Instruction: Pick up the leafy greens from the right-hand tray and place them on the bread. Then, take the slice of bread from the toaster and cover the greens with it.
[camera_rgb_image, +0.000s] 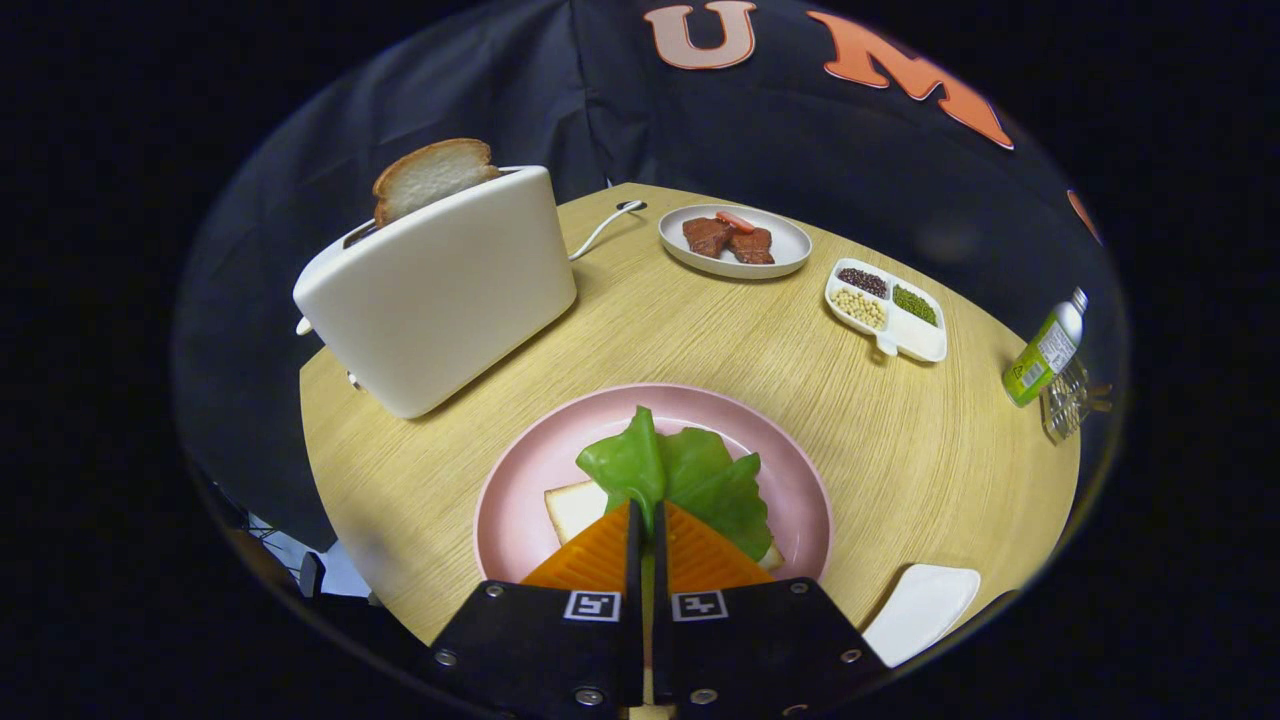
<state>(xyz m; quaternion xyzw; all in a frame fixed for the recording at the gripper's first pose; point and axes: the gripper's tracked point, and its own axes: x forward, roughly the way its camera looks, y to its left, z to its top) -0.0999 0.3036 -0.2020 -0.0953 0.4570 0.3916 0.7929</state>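
Note:
My gripper (647, 512) is shut on the leafy greens (690, 475), pinching the near edge of the leaf between both fingers. The green leaf spreads out just ahead of the fingertips, over a slice of bread (573, 508) lying on the pink plate (520, 490). I cannot tell whether the leaf rests on the bread or hangs just above it. Beyond the plate, to the left, stands a white toaster (440, 290) with a second slice of bread (432, 175) sticking up out of its slot.
On the round wooden table (900, 440), a white plate (735, 262) with meat pieces sits at the back. A divided white dish (887, 308) of beans is to its right. A green-labelled bottle (1045, 350) lies at the far right edge, a white tray (920, 610) near right.

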